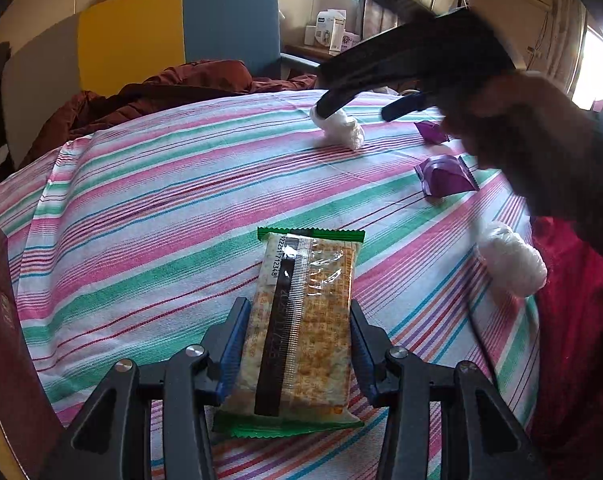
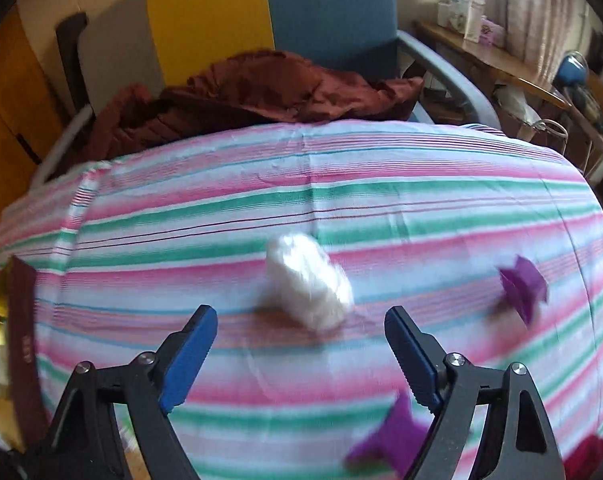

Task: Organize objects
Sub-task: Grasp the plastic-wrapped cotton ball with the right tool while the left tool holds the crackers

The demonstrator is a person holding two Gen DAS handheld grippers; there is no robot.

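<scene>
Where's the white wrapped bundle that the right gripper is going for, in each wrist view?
Left wrist: white bundle upper centre-right, under the right gripper.
Right wrist: white bundle centre, just beyond the open jaws.
Shared landmark: the dark red garment at the striped cloth's far edge.

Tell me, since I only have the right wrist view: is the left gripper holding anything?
Observer: Yes, the left gripper is clamped on a cracker packet with green ends.
Operator: Is the white bundle ahead of my jaws the only one?
Observer: No, a second white bundle lies beside a red cloth.
Operator: How close am I to the first bundle?
Observer: From the left, the right gripper has one finger overlapping the first bundle; contact is unclear through blur.
</scene>
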